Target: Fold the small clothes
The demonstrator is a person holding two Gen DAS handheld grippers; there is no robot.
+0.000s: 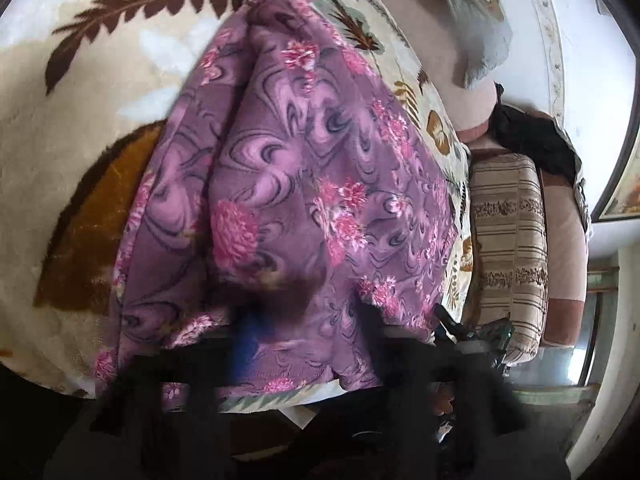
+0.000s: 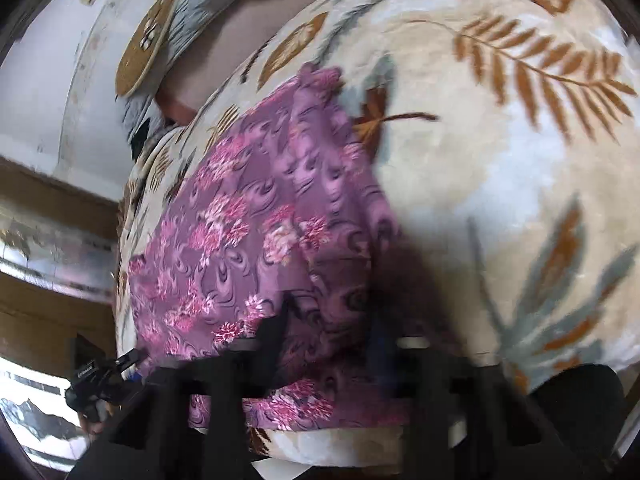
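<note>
A plush cream blanket [image 1: 80, 128] printed with brown fern fronds and grey-blue leaves is covering the bed. A purple floral garment [image 1: 304, 184] is lying directly on it, rumpled into long folds, its near hem hanging at the blanket's front edge in both views.

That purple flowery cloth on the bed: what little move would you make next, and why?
Probably lift the near edge and carry it away, toward the far end. Both grippers, left and right, seem shut on the purple cloth, which lies lengthwise on the leaf-patterned blanket, not yet folded short.
</note>
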